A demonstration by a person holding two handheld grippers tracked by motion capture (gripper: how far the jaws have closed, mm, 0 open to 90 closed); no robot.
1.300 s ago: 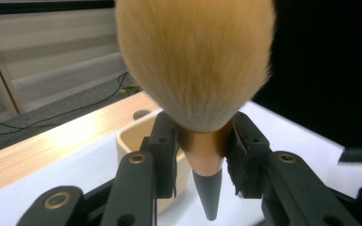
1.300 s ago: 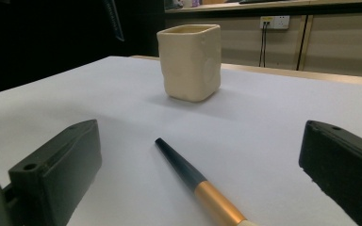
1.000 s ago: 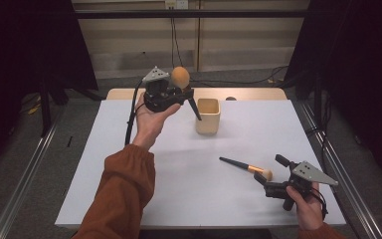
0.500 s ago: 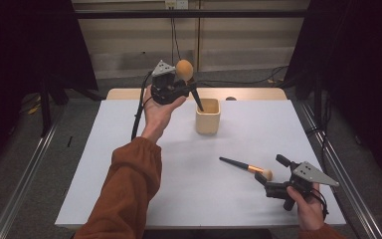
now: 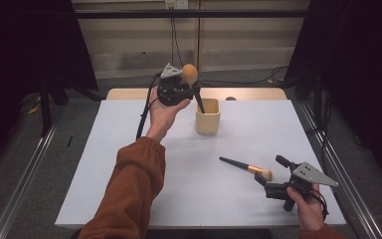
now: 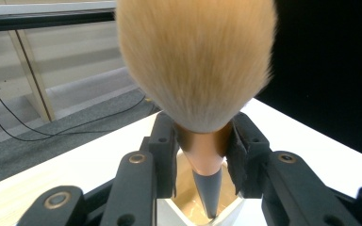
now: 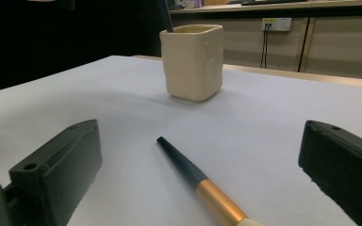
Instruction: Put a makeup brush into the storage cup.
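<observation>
The left gripper view shows the left hand-held gripper (image 6: 202,155) clamped on the copper collar of a big brush (image 6: 198,61), its dark handle tip inside the cream cup (image 5: 208,116) below. From above, that fluffy tan head points up. The right hand-held gripper (image 7: 198,179), jaws apart, straddles a second brush (image 7: 198,183) lying on the white table (image 5: 129,164).

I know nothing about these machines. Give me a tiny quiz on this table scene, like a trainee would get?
1. True or false: the left claw is shut on the big brush.
2. Where does that brush's handle tip point? A) into the cup B) at the floor C) at the small brush
3. Fill in: the right claw is ____, with the small brush lying on the table before it.

Key: 1 true; 2 A; 3 open.
</observation>
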